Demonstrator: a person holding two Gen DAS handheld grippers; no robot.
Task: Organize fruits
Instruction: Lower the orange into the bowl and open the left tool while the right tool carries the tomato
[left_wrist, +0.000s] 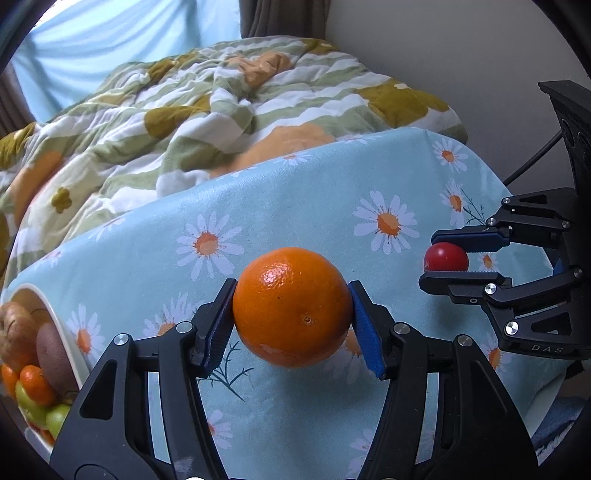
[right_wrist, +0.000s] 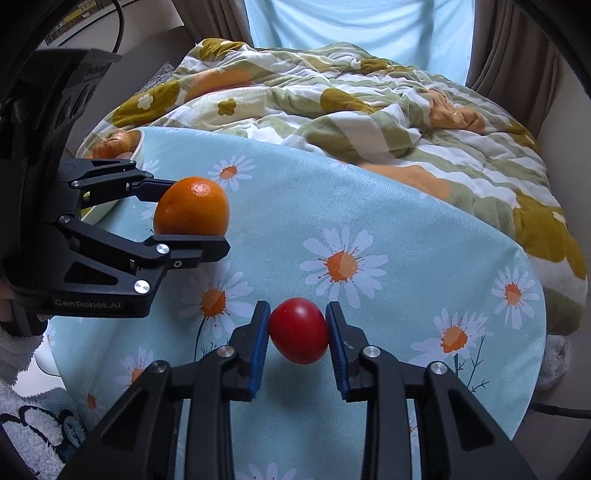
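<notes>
Your left claw (left_wrist: 291, 325) is pinching the orange (left_wrist: 293, 306) across its middle, blue pads pressed on either flank, and the fruit hangs clear of the daisy-print counter (left_wrist: 314, 206). Take the white fruit bowl (left_wrist: 70, 343) as your landmark: from the left wrist view it sits to the left of the orange at the counter's edge, close by, so the left hand is much the nearer one to it. Your right claw (right_wrist: 297, 332) is closed on the small red fruit (right_wrist: 299, 330), pads touching both sides; it lies on the far side of the orange from the bowl, well apart from it, and I judge it must cross past the left claw to get there. The red fruit's longer axis runs roughly between the pads. Much of the bowl is cut off by the frame edge, so you cannot tell how much room is left among the fruit in it. Whether the red fruit is lifted or resting on the cloth is unclear.
</notes>
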